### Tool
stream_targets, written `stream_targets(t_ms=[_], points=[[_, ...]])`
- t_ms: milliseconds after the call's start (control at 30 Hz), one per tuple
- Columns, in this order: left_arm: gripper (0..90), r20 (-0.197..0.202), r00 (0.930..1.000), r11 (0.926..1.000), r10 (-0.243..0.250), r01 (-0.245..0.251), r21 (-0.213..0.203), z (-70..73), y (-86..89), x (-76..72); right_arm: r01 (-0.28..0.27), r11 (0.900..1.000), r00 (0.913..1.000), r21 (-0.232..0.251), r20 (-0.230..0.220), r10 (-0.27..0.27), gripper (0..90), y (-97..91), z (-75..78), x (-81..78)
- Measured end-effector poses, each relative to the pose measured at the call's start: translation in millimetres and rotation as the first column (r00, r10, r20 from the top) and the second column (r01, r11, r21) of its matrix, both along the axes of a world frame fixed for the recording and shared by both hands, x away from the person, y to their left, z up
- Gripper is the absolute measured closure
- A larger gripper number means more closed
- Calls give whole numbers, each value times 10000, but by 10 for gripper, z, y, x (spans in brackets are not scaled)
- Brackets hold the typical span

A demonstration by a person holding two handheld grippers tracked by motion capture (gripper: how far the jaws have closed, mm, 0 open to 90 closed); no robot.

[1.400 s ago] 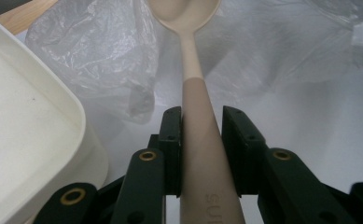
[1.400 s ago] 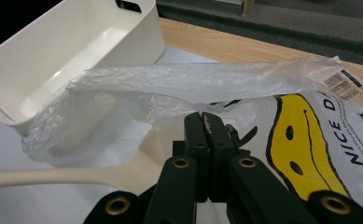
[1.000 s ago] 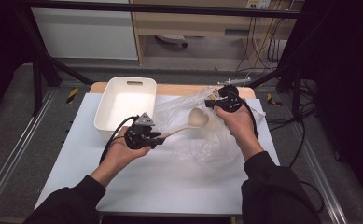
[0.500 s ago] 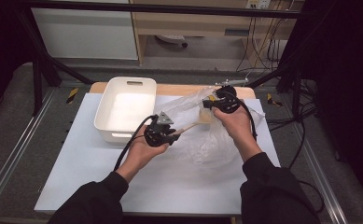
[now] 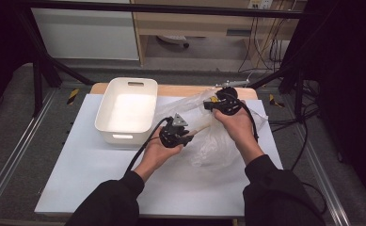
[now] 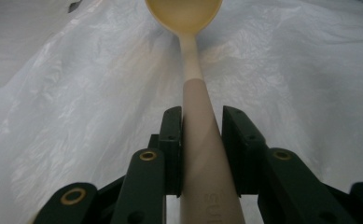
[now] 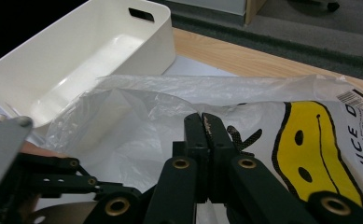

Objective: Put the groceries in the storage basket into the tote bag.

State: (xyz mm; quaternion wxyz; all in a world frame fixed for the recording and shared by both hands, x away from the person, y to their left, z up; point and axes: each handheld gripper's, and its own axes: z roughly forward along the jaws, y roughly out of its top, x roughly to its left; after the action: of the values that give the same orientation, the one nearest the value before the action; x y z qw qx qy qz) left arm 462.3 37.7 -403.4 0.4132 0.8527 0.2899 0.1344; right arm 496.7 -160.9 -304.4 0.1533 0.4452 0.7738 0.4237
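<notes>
Ahead of my left gripper (image 6: 201, 135), clamped on the spoon (image 6: 188, 70), the bowl enters the bag (image 5: 218, 136); my right gripper (image 7: 206, 135) pinches its rim, insertion apparently half done.

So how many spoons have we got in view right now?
1. A cream plastic spoon, handle clamped in the left gripper, bowl pushed inside the clear plastic bag. The bag could hide others.
</notes>
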Motion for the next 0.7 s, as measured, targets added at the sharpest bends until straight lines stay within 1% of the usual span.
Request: stream_targets(t_ms=[67,133,200,267,333,400,567,700], points=[[698,-65,10000,10000,-7,6,-99,-44,-54,17,-21,10000,10000,37,16,21,900,8,23,-15],[698,-38,9999,9999,-136,136,-11,-80,-110,27,-70,9999,10000,74,51,70,900,8,44,-23],[699,160,9995,9996,-290,289,72,-113,-163,33,-106,9999,9999,86,34,105,900,3,64,-31],[699,370,9987,9993,-356,354,79,-138,-211,33,-208,9996,9998,202,23,207,900,-8,82,-35],[699,336,9989,9994,-332,333,-33,-158,-250,48,-253,9994,9997,214,21,253,900,-15,100,-42],[699,425,9986,9995,-317,318,-11,-176,-285,59,-311,9992,9995,234,-7,312,900,-17,112,-50],[700,458,9986,9994,-267,276,-197,-221,-334,110,-436,9988,9990,206,-52,437,900,-17,126,-70],[699,497,9985,9994,-242,254,-241,-245,-375,148,-484,9985,9988,267,22,483,900,-11,143,-93]])
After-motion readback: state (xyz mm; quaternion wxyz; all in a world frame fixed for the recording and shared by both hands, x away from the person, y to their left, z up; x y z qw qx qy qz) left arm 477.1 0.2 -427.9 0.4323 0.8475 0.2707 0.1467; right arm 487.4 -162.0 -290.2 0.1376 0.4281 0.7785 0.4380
